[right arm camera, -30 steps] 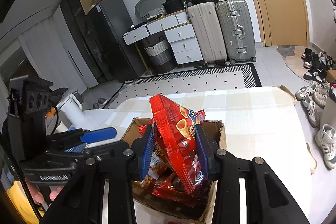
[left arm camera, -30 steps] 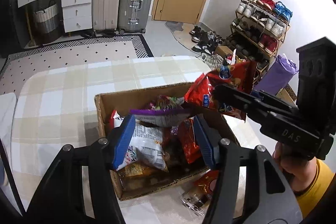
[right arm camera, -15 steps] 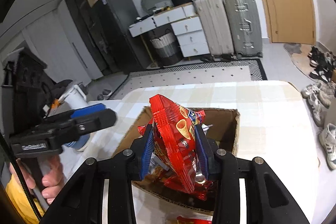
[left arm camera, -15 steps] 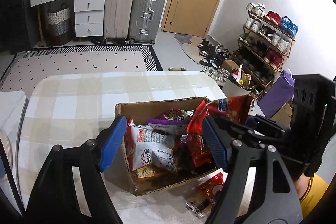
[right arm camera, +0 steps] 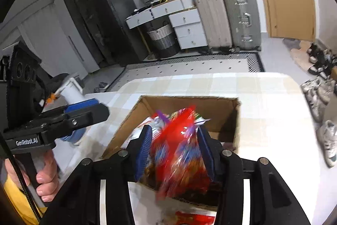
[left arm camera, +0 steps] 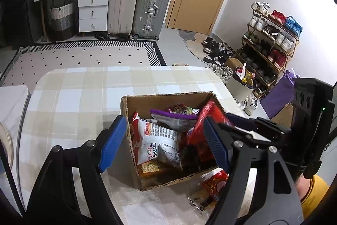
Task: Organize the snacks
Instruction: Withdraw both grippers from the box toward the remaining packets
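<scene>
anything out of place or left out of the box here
Yes: one red snack packet lies on the table outside the cardboard box, by its near corner, while the other snacks are inside. The right gripper has a blurred red bag between its fingers over the box.

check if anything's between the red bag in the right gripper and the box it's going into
Nothing visible blocks it. The red bag sits between the right gripper's fingers directly over the open box, already partly below its rim. Only the snacks already inside, such as the white bag, lie under it. The left gripper is open, clear of it.
</scene>
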The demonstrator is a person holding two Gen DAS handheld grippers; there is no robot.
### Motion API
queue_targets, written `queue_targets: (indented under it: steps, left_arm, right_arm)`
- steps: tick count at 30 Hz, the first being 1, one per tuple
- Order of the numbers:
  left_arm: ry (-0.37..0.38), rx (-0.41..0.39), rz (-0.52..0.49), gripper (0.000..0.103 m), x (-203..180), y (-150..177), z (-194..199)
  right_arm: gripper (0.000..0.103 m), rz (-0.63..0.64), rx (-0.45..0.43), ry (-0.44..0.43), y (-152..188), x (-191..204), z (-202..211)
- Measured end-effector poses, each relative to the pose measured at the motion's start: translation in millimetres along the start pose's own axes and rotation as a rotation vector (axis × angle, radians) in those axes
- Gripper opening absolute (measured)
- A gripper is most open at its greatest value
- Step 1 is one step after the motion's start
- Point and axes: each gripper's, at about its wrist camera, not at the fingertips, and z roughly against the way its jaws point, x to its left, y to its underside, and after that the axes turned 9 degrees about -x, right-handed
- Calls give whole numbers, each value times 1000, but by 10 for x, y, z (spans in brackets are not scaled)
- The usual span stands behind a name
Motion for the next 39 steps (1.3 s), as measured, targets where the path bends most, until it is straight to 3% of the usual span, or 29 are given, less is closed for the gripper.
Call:
queue_targets:
  steps: [12,15,16,17,21,23,28,29,30,33,39]
  left_arm:
    - [7,3,-13,73,-104,89,110]
    - [2,-20,-27,73,-158,147,238]
    - [-1,-30,-34,74,-184,174,295]
    - [-4,-39,-43,74,-221,204,363]
    - [2,-103,-55,80,-335,313,687]
    - [4,-144,-73,80,-418,391,859]
    - [-14,-207,-150,86,-655,648,1246]
    - [-22,-224,-156,91,-689,713,1322]
    - [-29,-242,-157,103,-717,788,1400]
    - [-53,-284,-136,102,-729,1019,1599]
    - [-63,-243,-42,102,-630,1401,1768]
  right_arm:
    - [49,12,-124,-46,-128,99,603]
    - [62,35,-161,-40,-92,178,851]
    - [73,47,-178,-30,-63,215,953]
    - [78,53,-196,-29,-34,244,1042]
    - [79,55,-251,-45,141,306,1446]
    - [88,56,-278,-29,228,316,1612]
    - [96,21,-318,-14,504,299,1919]
    - [96,21,-318,-7,582,309,1954]
    - [96,23,-316,-4,665,319,1988]
    - [97,34,-301,7,895,374,2022]
    - [97,7,-282,7,1344,525,2127]
